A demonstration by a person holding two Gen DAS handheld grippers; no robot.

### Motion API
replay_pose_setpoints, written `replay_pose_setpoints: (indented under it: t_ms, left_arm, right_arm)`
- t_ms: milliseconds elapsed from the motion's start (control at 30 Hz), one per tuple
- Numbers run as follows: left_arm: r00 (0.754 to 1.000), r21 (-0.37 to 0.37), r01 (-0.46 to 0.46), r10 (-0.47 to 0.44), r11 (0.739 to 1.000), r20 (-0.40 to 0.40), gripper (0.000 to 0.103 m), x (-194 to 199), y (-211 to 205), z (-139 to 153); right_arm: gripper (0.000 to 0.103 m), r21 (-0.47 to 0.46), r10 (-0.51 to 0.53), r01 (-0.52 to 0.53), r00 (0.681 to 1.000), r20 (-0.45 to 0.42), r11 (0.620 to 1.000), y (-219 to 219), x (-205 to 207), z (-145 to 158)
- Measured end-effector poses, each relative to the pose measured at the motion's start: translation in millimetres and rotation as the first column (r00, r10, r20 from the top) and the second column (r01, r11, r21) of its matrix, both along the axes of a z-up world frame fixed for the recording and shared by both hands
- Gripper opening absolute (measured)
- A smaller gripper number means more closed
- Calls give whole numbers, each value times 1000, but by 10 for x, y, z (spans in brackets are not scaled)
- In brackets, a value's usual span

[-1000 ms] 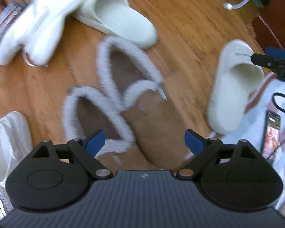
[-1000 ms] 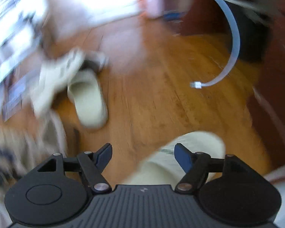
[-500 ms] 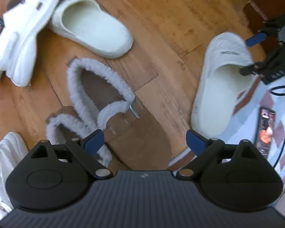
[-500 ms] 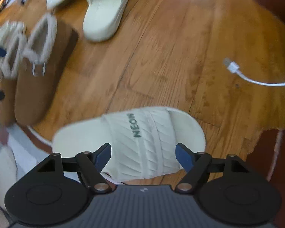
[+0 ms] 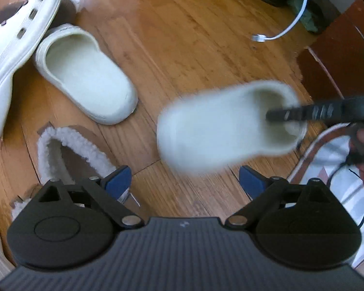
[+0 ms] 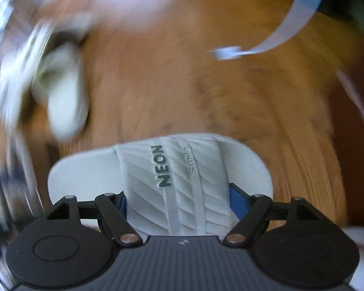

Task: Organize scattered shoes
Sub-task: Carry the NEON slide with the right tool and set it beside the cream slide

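Note:
My right gripper (image 6: 178, 202) is shut on the strap of a cream NEON slide (image 6: 172, 169) and holds it off the wooden floor. In the left wrist view that slide (image 5: 213, 131) shows blurred in mid-air, with the right gripper (image 5: 310, 115) gripping it from the right. Its mate, a second cream slide (image 5: 85, 72), lies on the floor at upper left. It also shows blurred in the right wrist view (image 6: 60, 92). My left gripper (image 5: 184, 181) is open and empty above the floor, beside a brown fur-lined slipper (image 5: 70, 150).
A white clog (image 5: 14, 46) lies at the far left. A white charging cable (image 5: 284, 24) lies on the floor at the upper right and also shows in the right wrist view (image 6: 279, 29). Dark wooden furniture (image 5: 339, 55) stands on the right. A striped cloth (image 5: 337, 165) lies at lower right.
My right gripper has closed on the NEON slide's strap and lifted it off the floor, swinging it left. My left gripper has pulled back, so the brown slippers sit lower in view.

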State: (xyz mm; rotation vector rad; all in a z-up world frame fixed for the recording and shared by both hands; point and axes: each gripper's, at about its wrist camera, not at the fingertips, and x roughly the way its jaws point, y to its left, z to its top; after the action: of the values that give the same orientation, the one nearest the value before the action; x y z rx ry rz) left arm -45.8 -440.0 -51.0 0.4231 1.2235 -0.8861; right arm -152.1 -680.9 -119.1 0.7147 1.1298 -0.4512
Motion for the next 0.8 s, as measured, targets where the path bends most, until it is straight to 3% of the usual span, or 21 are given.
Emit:
replay_pose_setpoints:
  t_ms: [100,133,200,533,767,800]
  left_arm:
    - [999,11,-12,11,1000,37,97,6,-34,-44]
    - [999,19,-28,27,999,31,97,35,-32,-94]
    - [999,37,-51,50,998,10,97,73,-13,-172]
    - [997,49,-77,78,996,-18,97,161,-33,-232]
    - [992,68,-128,127,989,26,102,190,32,-256]
    - [989,74,-145,144,987,26,102,202,54,-284]
  right_arm:
    - [82,-54,-216,216,976,10,975,75,-199,123]
    - [89,-77,-280,281,960,28,956,149,-246,145]
    - [94,-92,-310,314,949,49,945,257,-251,132]
    - [96,-289,-110,90,992,-56,953,914,94,115]
    - [95,-313,-2,-24,997,-82,949,1059,290,77]
    - [89,-306,17,-34,998,-58,951,1046,290,57]
